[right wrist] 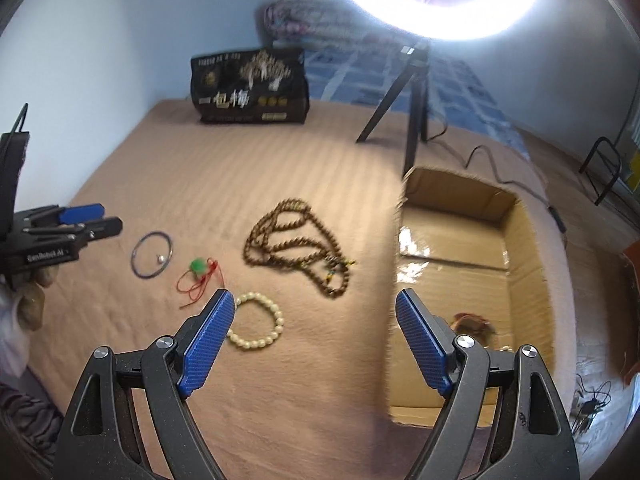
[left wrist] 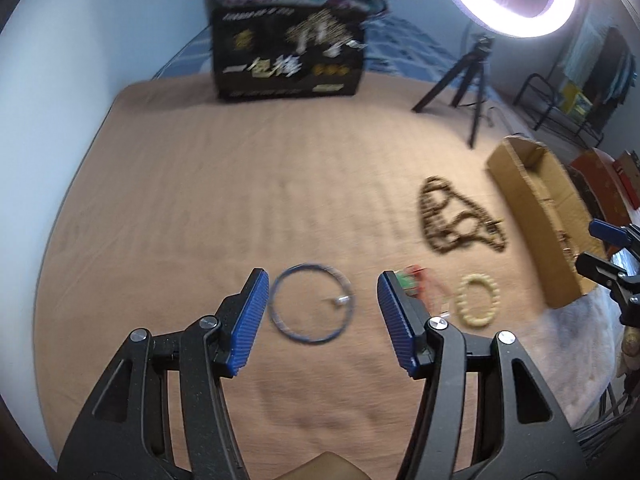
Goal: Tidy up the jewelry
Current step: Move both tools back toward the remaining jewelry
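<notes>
A bed (right wrist: 280, 380) covered by a tan striped sheet (left wrist: 200, 208) carries everything. Ahead of the left tool's tips lies a thin blue ring (left wrist: 312, 304); just to its right are a red cord with a green bead (right wrist: 198, 276) and a cream bead bracelet (right wrist: 258, 322). Farther ahead and right sits a brown bead necklace (right wrist: 298, 246), then an open cardboard box (right wrist: 452, 216). At the far end stand a black bag (right wrist: 250, 86) and 1 tripod (right wrist: 412, 120).

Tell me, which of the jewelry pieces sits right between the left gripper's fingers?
The thin blue ring bangle. It lies on the cloth between the open left gripper, while the cream bead bracelet, red string charm and brown bead necklace lie off to its right.
</notes>
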Motion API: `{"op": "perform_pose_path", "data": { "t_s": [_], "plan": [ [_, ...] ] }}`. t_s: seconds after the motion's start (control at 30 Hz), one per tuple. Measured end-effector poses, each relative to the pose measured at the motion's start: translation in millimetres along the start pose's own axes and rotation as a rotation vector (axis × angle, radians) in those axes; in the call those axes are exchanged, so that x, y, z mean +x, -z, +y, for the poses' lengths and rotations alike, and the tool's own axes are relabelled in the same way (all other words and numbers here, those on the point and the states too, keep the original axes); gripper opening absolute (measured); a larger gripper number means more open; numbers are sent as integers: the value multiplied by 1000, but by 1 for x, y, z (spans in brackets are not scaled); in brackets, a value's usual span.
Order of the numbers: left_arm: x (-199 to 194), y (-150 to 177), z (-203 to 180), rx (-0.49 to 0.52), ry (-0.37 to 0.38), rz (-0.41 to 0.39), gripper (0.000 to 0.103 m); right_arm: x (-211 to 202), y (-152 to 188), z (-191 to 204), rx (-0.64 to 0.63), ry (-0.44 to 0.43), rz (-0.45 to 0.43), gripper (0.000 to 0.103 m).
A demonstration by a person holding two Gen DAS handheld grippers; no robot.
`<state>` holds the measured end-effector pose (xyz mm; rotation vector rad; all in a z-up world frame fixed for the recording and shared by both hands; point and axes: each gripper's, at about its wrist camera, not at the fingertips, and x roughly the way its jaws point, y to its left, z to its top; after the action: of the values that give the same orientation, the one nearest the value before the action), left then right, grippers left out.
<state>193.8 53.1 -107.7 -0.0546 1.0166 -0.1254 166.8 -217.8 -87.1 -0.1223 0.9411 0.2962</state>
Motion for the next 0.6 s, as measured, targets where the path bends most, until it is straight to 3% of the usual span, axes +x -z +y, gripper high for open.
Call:
{"op": "perform_pose_path", "data": {
  "t_s": [0.3, 0.6],
  "plan": [
    [38, 15, 40, -82, -15, 121, 58, 43, 0, 9, 40, -71, 135, 82],
    [63, 17, 44, -127, 10, 182, 48, 76, 1, 19, 42, -105, 232, 56]
  ]
}}
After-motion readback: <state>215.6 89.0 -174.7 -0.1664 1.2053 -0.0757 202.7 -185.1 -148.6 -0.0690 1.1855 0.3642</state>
